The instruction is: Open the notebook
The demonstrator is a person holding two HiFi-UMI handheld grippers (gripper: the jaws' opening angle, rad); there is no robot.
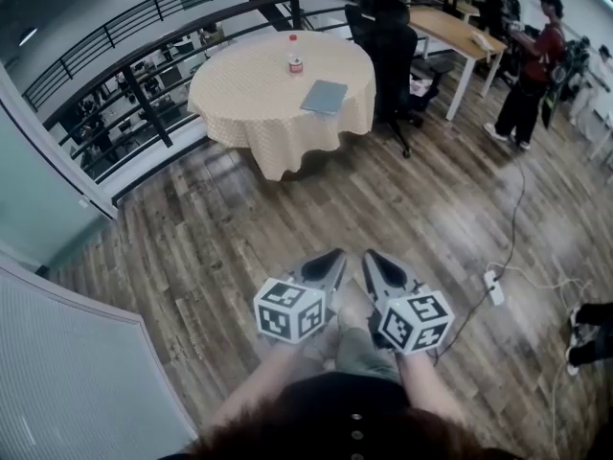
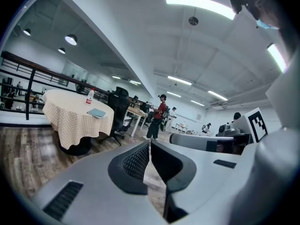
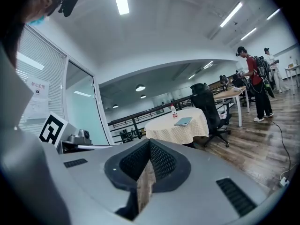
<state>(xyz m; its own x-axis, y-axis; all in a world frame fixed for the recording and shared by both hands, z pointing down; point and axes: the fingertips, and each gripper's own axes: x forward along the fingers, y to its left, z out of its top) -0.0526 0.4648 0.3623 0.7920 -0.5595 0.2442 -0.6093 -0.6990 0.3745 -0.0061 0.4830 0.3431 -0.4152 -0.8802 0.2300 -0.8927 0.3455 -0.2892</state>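
A closed grey-blue notebook lies on a round table with a checked cloth, far ahead of me. It also shows in the left gripper view as the notebook and in the right gripper view as the notebook. My left gripper and right gripper are held side by side over the wooden floor, well short of the table. Both have their jaws shut with nothing between them, left gripper, right gripper.
A small bottle with a red cap stands on the table behind the notebook. A black office chair stands to the table's right, a railing behind it. A person stands at a desk. A cable and power strip lie on the floor.
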